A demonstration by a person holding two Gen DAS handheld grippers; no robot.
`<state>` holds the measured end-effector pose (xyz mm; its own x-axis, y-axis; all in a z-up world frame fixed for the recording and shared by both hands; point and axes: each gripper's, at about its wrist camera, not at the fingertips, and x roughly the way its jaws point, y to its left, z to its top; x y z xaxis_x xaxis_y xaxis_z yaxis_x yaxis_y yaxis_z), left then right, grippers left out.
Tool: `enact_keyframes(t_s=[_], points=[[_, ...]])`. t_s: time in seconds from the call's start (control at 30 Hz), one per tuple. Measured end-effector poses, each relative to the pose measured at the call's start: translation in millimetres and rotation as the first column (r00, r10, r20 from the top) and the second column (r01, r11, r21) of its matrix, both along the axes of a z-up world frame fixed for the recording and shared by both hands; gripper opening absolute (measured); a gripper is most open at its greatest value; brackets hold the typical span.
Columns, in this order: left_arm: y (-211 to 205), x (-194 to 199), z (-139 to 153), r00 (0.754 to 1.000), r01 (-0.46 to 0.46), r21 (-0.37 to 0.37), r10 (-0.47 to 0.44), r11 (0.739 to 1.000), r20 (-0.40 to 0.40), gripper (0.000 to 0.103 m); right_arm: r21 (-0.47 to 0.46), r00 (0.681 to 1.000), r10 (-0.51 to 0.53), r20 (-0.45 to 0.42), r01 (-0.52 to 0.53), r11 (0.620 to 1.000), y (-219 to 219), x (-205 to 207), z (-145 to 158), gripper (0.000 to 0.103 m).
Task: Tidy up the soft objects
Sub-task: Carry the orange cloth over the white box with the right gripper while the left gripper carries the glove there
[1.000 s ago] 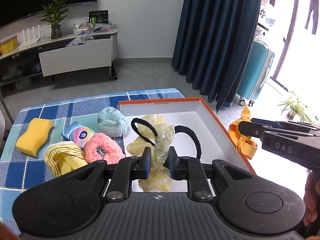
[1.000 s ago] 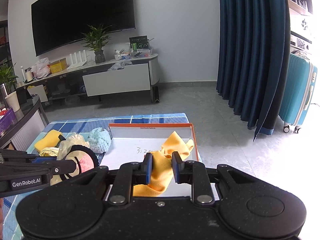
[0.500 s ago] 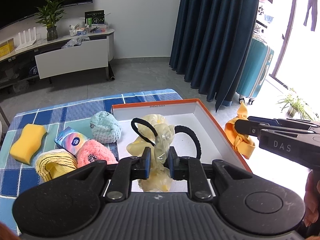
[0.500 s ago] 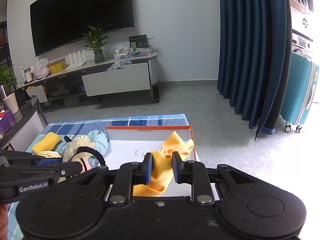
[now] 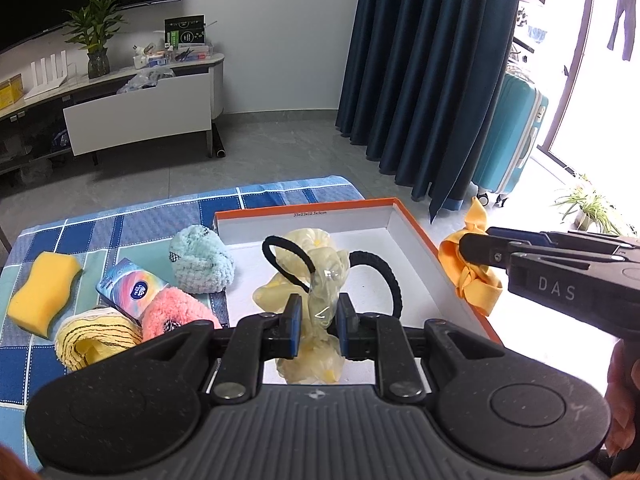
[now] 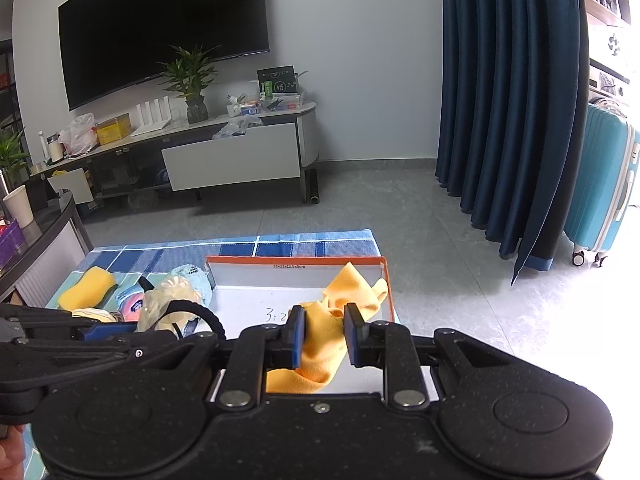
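Observation:
My left gripper (image 5: pixel 319 322) is shut on a pale yellow plastic shower cap (image 5: pixel 316 280) with a black elastic band (image 5: pixel 380 272), held above the white box with an orange rim (image 5: pixel 424 232). My right gripper (image 6: pixel 325 330) is shut on an orange cloth (image 6: pixel 340 300) that hangs over the same box (image 6: pixel 296 259). In the left wrist view the right gripper (image 5: pixel 476 246) and its orange cloth (image 5: pixel 468 276) hang by the box's right edge. The left gripper (image 6: pixel 116 330) and the shower cap (image 6: pixel 168 300) show at the left of the right wrist view.
On the blue checked tablecloth (image 5: pixel 120 224) left of the box lie a yellow sponge (image 5: pixel 42 288), a tissue pack (image 5: pixel 132 286), a light blue knitted piece (image 5: pixel 200 258), a pink fluffy piece (image 5: pixel 176 314) and a yellow striped cloth (image 5: pixel 96 340). A person's hand (image 5: pixel 622 412) shows at the right.
The table and box have slid a little lower and leftward in both views across the frames. Both grips are unchanged.

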<state>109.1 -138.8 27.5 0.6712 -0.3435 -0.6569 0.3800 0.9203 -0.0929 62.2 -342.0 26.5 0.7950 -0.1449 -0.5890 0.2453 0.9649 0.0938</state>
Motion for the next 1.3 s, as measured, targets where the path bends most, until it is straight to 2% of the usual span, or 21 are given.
enact_keyframes(t_s=[0.53,1.3], points=[[-5.2,8.5,-1.3,1.0,0.0,0.001,0.0,1.0,-0.013,0.02,0.003,1.0,0.003,-0.01,-0.003,1.0,-2.0,6.2,0.5,0.027],[-15.9,27.0,-5.1,1.0,0.002,0.009,-0.002,1.0,-0.025,0.02,0.009,0.998,0.003,-0.056,-0.002,1.0,-10.8,41.7,-6.9,0.027]])
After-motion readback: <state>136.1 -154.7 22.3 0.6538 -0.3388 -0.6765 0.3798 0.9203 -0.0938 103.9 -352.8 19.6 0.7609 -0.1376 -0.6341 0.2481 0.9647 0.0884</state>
